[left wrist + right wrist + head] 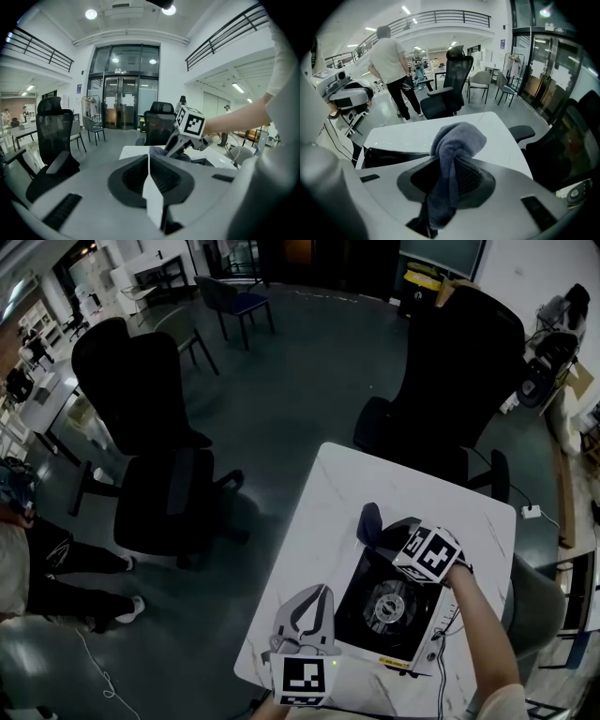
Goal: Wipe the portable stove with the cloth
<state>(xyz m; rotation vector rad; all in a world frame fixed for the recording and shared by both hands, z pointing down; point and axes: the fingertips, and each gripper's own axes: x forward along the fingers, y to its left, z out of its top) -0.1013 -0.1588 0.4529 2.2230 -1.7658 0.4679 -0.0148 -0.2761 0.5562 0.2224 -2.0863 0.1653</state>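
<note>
Wiping step in hand: right gripper (389,535) jaws clamp the cloth (457,138) at the upper edge of the portable stove (384,607), lower right of the head view. Left gripper (149,161) jaws closed, empty. The next move likely calls for drawing the cloth across the stove top

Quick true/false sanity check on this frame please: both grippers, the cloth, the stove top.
1. The right gripper is shut on the cloth. True.
2. The left gripper grips the edge of the stove. False: its jaws are together with nothing between them, and in the head view it sits to the left of the stove, at the near corner of the table.
3. The cloth is at the stove's far end, away from the person. True.
4. A pot stands on the burner. False: the burner is bare.
5. The table is black. False: it is white; only the chairs around it are black.
</note>
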